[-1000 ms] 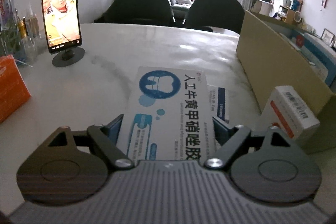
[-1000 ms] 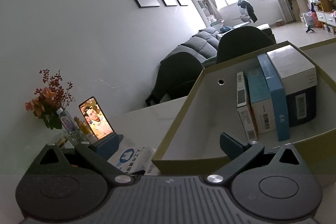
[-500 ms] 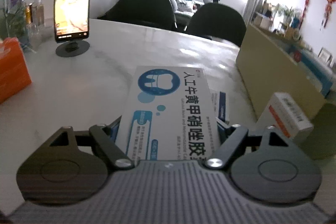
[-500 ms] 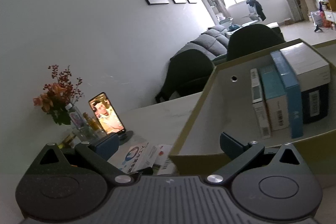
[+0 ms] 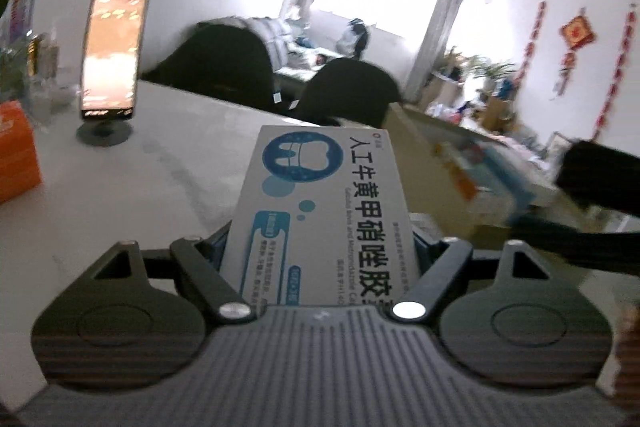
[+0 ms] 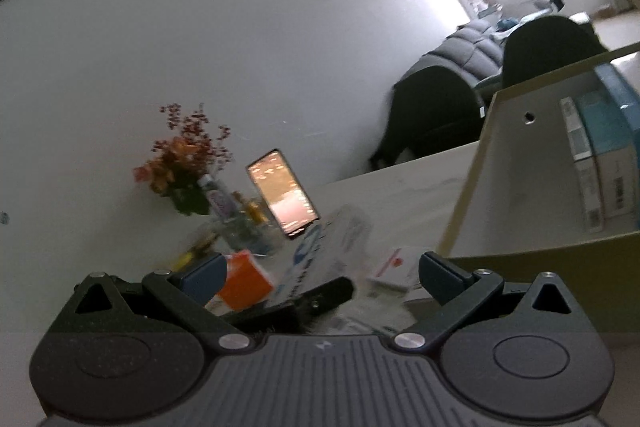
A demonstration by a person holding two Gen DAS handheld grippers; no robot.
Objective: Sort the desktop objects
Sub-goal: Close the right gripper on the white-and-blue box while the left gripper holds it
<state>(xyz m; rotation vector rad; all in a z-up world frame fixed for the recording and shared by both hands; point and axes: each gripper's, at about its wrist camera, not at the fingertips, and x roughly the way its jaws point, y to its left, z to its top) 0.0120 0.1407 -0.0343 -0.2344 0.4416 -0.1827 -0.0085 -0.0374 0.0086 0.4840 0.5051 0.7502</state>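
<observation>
Gripping the medicine box [image 5: 324, 211] in the left gripper [image 5: 320, 247], angled slightly down over the table [image 5: 160, 187], long axis pointing straight ahead. Right gripper [image 6: 320, 275] wide open, empty, near the cardboard box [image 6: 520, 259].

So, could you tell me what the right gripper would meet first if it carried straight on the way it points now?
Probably the left gripper with its blue-and-white box, which sit just ahead between the right gripper's open fingers; depth is hard to judge in this blurred view.
</observation>
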